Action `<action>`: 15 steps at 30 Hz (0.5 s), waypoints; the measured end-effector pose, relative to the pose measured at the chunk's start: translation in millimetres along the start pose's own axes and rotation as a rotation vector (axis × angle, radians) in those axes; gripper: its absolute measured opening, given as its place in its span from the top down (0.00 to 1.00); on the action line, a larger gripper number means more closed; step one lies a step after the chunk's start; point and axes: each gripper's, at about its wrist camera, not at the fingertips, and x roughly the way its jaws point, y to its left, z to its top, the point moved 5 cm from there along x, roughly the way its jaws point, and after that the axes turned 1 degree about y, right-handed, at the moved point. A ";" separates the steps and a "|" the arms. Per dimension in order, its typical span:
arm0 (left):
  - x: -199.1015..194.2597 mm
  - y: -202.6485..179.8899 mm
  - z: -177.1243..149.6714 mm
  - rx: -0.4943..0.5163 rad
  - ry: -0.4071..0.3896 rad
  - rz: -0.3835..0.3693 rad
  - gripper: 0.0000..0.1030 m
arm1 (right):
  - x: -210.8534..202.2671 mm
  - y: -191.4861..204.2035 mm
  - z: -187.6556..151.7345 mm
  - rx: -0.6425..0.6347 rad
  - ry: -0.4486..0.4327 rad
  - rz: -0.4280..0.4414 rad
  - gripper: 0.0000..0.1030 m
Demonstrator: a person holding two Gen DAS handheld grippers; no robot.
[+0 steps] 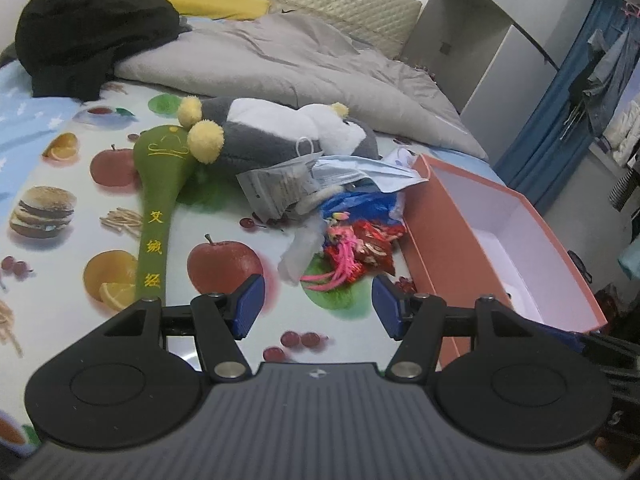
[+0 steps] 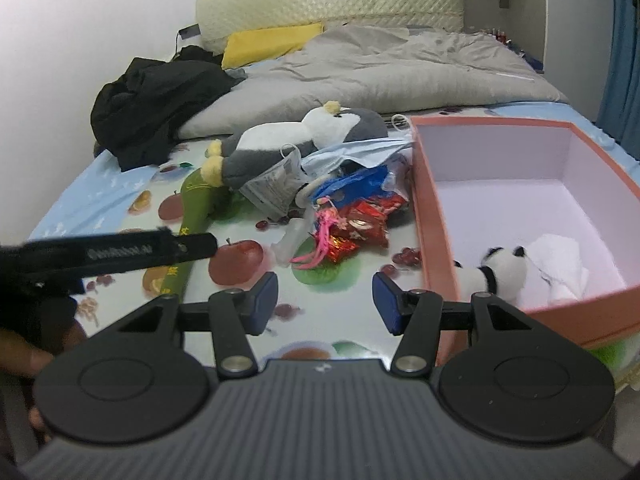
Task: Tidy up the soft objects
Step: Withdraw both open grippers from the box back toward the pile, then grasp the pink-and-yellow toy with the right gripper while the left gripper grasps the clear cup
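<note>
On the fruit-print bed sheet (image 1: 224, 216) lies a grey and white plush penguin (image 1: 280, 128) (image 2: 304, 136) beside a green padded mallet (image 1: 160, 184) (image 2: 196, 200). In front of them sits a heap of face masks (image 1: 360, 170), a blue bag (image 2: 352, 182), red wrappers (image 1: 372, 246) (image 2: 360, 224) and pink tassels (image 1: 340, 264). An open pink box (image 1: 436, 232) (image 2: 434, 216) on the right holds a small plush panda (image 2: 496, 270) and white cloth (image 2: 560, 268). My left gripper (image 1: 318, 306) is open above the sheet, short of the heap. My right gripper (image 2: 325, 304) is open and holds nothing.
A crumpled grey duvet (image 1: 304, 60), black clothing (image 1: 84, 36) and a yellow pillow (image 1: 216, 0) fill the back of the bed. The left gripper's arm (image 2: 120, 256) and a hand (image 2: 24, 356) cross the right wrist view's left side. A wardrobe (image 1: 480, 48) and blue curtain (image 1: 560, 120) stand at the right.
</note>
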 end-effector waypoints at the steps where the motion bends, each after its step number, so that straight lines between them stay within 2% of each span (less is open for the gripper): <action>1: 5.8 3.5 1.1 -0.007 0.001 -0.006 0.37 | 5.4 1.0 3.0 0.002 0.004 0.006 0.47; 4: 30.5 11.7 1.7 -0.007 0.010 -0.006 0.38 | 26.4 5.0 12.6 -0.021 0.004 0.015 0.49; 9: 70.8 17.9 -0.4 0.009 0.017 -0.042 0.38 | 70.8 7.6 27.3 -0.048 0.026 0.043 0.59; 15: 120.6 23.1 1.4 0.037 0.046 -0.054 0.38 | 119.8 3.0 40.7 -0.050 0.066 0.039 0.60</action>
